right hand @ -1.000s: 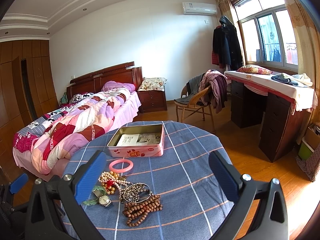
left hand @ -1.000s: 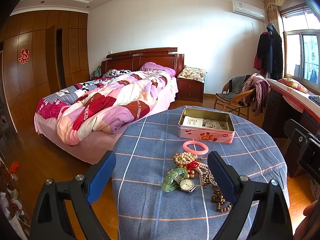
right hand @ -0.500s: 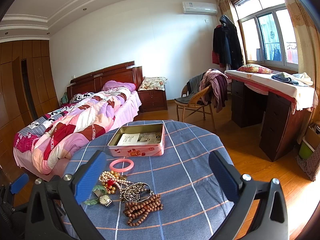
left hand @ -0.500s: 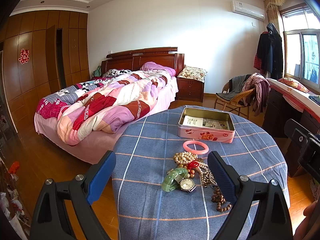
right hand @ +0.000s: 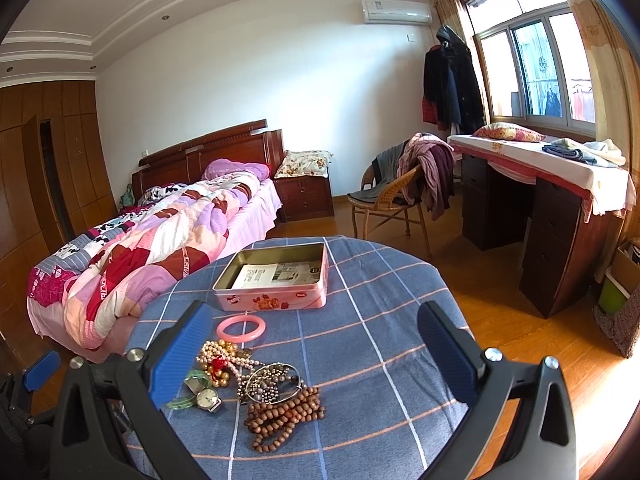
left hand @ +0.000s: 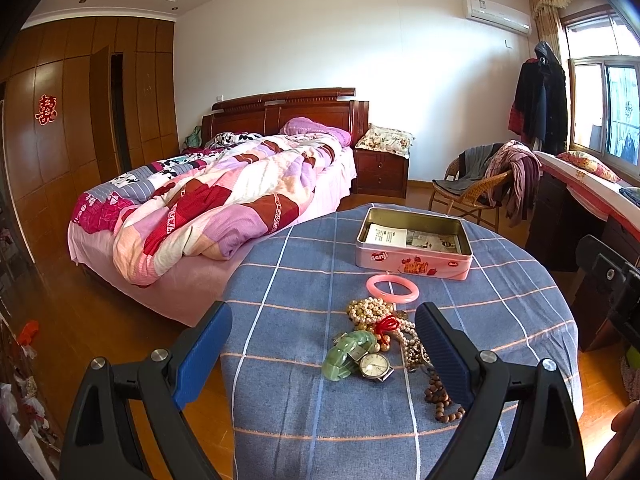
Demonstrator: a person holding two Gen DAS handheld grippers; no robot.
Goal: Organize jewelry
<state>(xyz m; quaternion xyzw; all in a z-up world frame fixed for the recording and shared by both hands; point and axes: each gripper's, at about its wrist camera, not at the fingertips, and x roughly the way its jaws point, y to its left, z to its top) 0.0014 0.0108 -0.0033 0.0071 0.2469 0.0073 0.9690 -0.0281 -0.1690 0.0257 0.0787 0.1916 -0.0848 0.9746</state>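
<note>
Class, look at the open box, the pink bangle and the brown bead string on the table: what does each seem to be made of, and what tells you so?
Box: looks like thin tin, a dull metallic inside with a printed pink outside.
Pink bangle: probably plastic or resin, smooth, glossy, evenly coloured.
Brown bead string: likely wood, matte brown round beads; seeds are possible.

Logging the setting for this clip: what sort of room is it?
Most likely a home bedroom: a wooden-headboard bed with a patchwork quilt, a wall-mounted white air conditioner and a wicker chair draped with clothes. The round table under a blue checked cloth holds jewelry.
</note>
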